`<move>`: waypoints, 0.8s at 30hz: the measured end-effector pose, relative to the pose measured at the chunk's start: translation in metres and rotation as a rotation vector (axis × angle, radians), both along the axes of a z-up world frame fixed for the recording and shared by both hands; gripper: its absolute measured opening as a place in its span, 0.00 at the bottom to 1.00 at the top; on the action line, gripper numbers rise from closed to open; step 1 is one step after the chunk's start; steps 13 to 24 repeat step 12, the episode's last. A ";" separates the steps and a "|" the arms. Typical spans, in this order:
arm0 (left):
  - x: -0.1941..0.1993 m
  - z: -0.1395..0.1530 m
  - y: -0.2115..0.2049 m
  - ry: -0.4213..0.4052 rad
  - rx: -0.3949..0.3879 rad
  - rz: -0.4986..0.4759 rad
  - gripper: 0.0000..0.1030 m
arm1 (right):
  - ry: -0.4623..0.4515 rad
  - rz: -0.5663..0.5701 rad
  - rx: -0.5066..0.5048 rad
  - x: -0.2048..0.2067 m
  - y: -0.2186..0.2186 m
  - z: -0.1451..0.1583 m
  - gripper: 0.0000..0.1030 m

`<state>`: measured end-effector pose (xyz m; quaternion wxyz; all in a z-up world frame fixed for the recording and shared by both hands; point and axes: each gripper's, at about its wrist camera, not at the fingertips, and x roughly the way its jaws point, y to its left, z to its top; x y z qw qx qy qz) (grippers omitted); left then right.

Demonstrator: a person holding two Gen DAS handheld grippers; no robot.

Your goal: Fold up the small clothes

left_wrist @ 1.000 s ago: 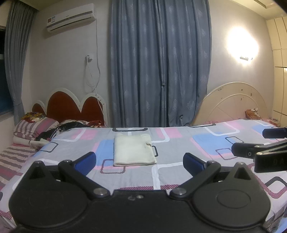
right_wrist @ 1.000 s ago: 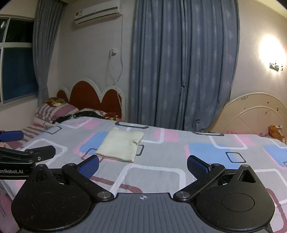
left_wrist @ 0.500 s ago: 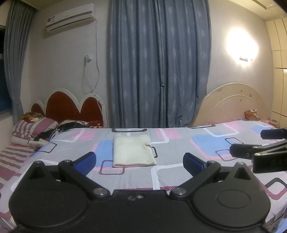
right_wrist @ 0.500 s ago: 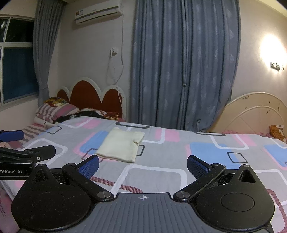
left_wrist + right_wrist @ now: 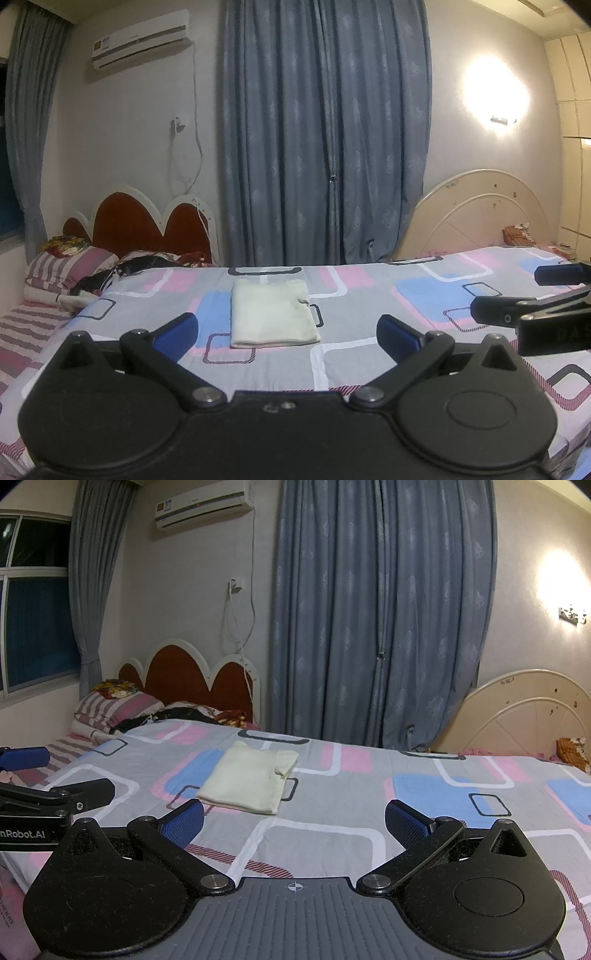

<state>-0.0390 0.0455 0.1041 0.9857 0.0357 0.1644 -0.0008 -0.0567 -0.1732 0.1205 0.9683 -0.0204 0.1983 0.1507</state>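
Observation:
A cream garment (image 5: 271, 314) lies folded into a neat rectangle on the patterned bedsheet (image 5: 369, 317); it also shows in the right wrist view (image 5: 251, 777). My left gripper (image 5: 288, 334) is open and empty, held back from the garment near the bed's front edge. My right gripper (image 5: 295, 821) is open and empty too, to the right of the garment. Each gripper shows at the edge of the other's view: the right gripper (image 5: 532, 306) and the left gripper (image 5: 48, 782).
Striped pillows (image 5: 66, 269) and dark clothes (image 5: 129, 269) lie by the red headboard (image 5: 147, 229) at the left. A cream footboard (image 5: 480, 214) stands at the right. Blue curtains (image 5: 325, 129) hang behind the bed.
Both grippers have drifted very slightly; the garment lies where it was. Both stay open.

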 end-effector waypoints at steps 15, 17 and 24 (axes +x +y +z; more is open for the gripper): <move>0.005 -0.001 0.007 -0.001 0.006 -0.004 1.00 | -0.002 0.020 0.002 0.005 -0.001 -0.002 1.00; 0.005 -0.001 0.007 -0.001 0.006 -0.004 1.00 | -0.002 0.020 0.002 0.005 -0.001 -0.002 1.00; 0.005 -0.001 0.007 -0.001 0.006 -0.004 1.00 | -0.002 0.020 0.002 0.005 -0.001 -0.002 1.00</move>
